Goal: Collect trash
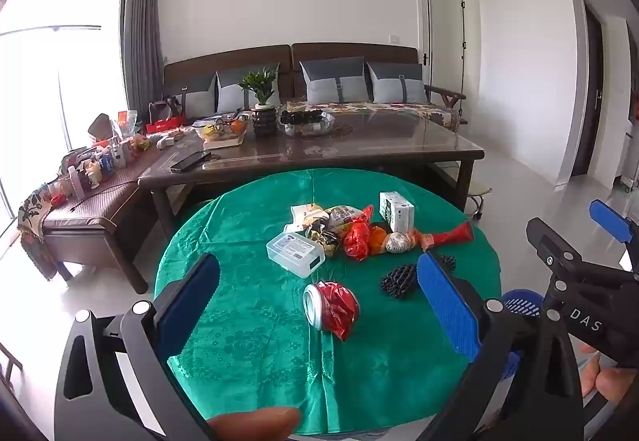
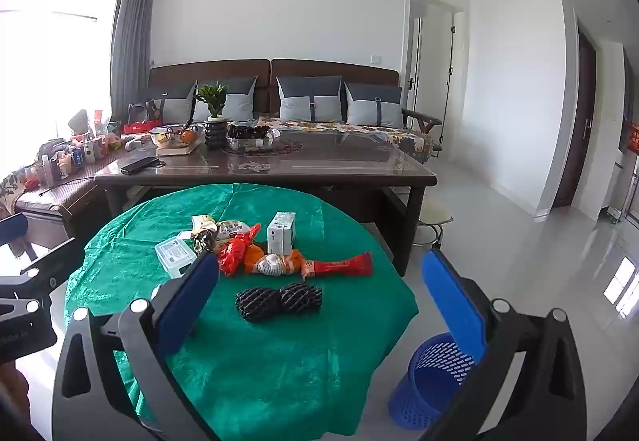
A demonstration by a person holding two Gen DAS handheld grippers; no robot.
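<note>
Two grippers hang wide open and empty over the round table with the green cloth [image 1: 247,341]. The blue plastic basket [image 2: 433,381] waits on the floor, right of it. No trash is picked up yet. Left gripper [image 1: 319,297] should close on the crushed red can [image 1: 331,307]; right gripper [image 2: 319,301] faces the black foam net [image 2: 278,301].

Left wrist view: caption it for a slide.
Open left gripper hovers over a crushed can among trash on the green tablecloth.
</note>
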